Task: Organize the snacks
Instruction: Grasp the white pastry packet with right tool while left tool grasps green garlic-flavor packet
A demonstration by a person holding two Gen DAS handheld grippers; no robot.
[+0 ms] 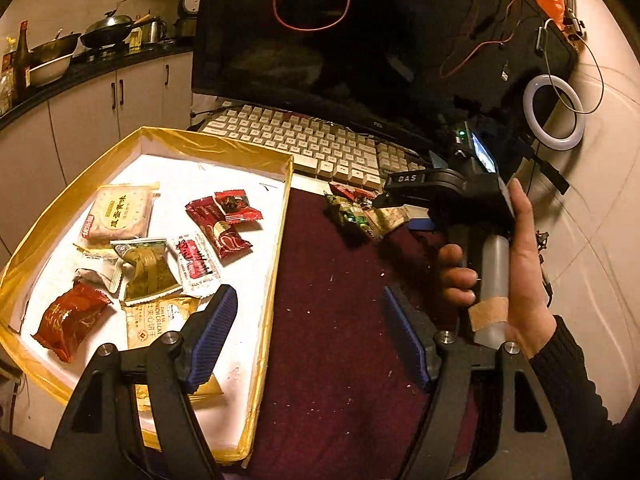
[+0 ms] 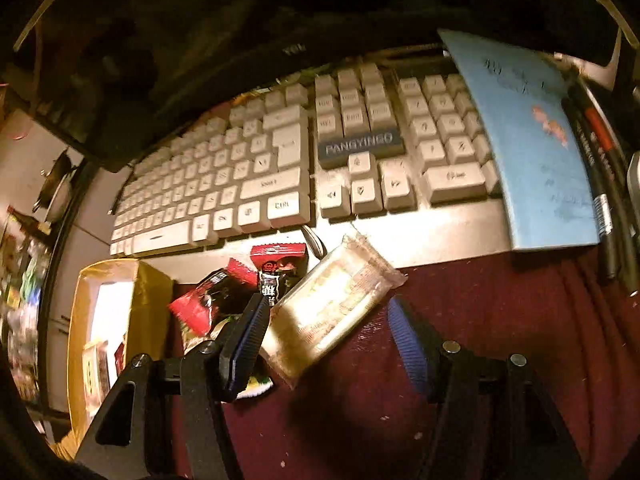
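A gold-rimmed white tray [image 1: 256,280] holds several wrapped snacks: a round biscuit pack [image 1: 120,212], red candies [image 1: 224,220], a red pouch [image 1: 68,320]. My left gripper [image 1: 308,332] is open and empty, over the tray's right edge and the maroon cloth [image 1: 340,340]. A small pile of snacks [image 1: 360,212] lies on the cloth by the keyboard. My right gripper [image 2: 328,336] is open there, with a clear cracker pack [image 2: 332,308] between its fingers and red packets [image 2: 224,292] to the left. The right gripper also shows in the left wrist view [image 1: 404,212]. The tray also shows in the right wrist view [image 2: 148,300].
A white keyboard [image 2: 256,176] and a dark monitor [image 1: 360,40] stand behind the cloth. A blue notebook [image 2: 532,144] covers the keyboard's right end, with pens [image 2: 600,184] beside it. A ring light [image 1: 554,116] is at right. A kitchen counter with woks [image 1: 100,36] is far left.
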